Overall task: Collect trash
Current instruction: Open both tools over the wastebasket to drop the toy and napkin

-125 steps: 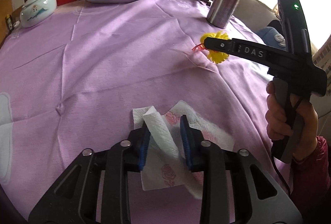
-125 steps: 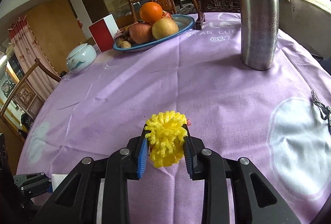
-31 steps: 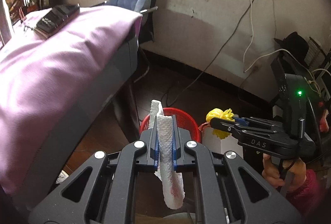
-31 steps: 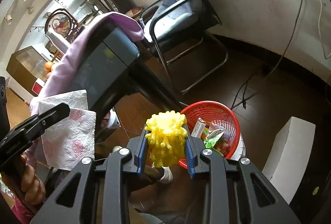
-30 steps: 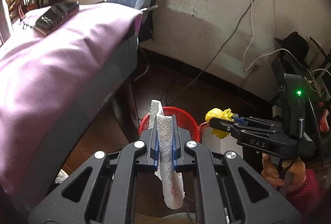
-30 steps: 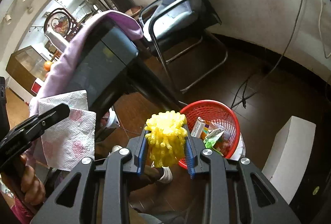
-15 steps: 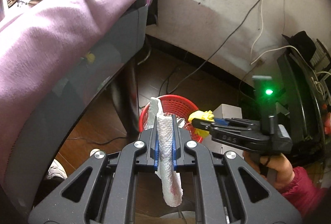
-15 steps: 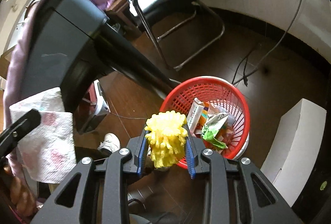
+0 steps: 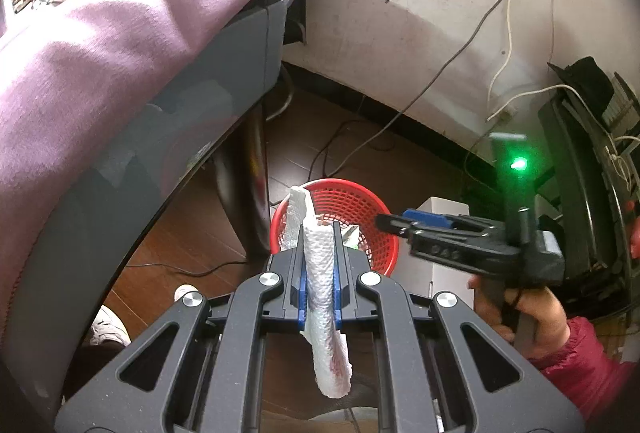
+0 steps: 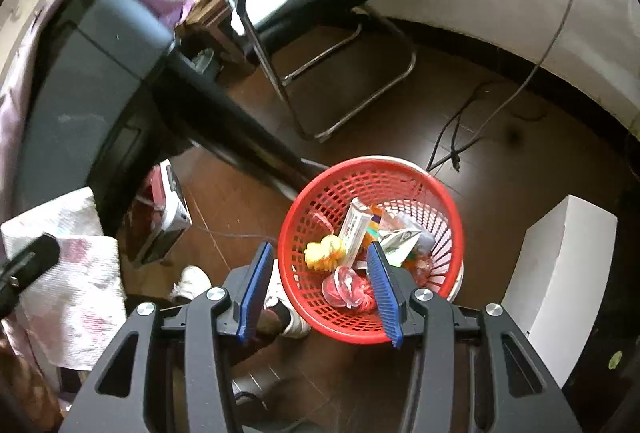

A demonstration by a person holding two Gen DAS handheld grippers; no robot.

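Observation:
My left gripper (image 9: 320, 233) is shut on a white paper towel (image 9: 322, 285) with pink print; the towel hangs down between the blue pads, above the near rim of a red mesh waste basket (image 9: 360, 201). Over that basket (image 10: 372, 177) my right gripper (image 10: 318, 251) has its jaws opening with nothing between them. The yellow frilly scrap (image 10: 324, 253) lies inside the basket among wrappers. From the left wrist view the right gripper (image 9: 384, 223) reaches over the basket from the right. The towel (image 10: 76, 269) also shows at the left edge of the right wrist view.
The basket stands on a dark wood floor beside the table's dark leg (image 10: 236, 137). A purple cloth (image 9: 120, 45) covers the table at the left. A metal-framed chair (image 10: 320, 13), a white box (image 10: 556, 265), floor cables (image 10: 460, 141) and a person's shoe (image 10: 192, 281) are near.
The right gripper's jaws have spread and the yellow scrap has dropped from them into the red basket. Both grippers have sunk closer to the basket. The left keeps its grip on the towel.

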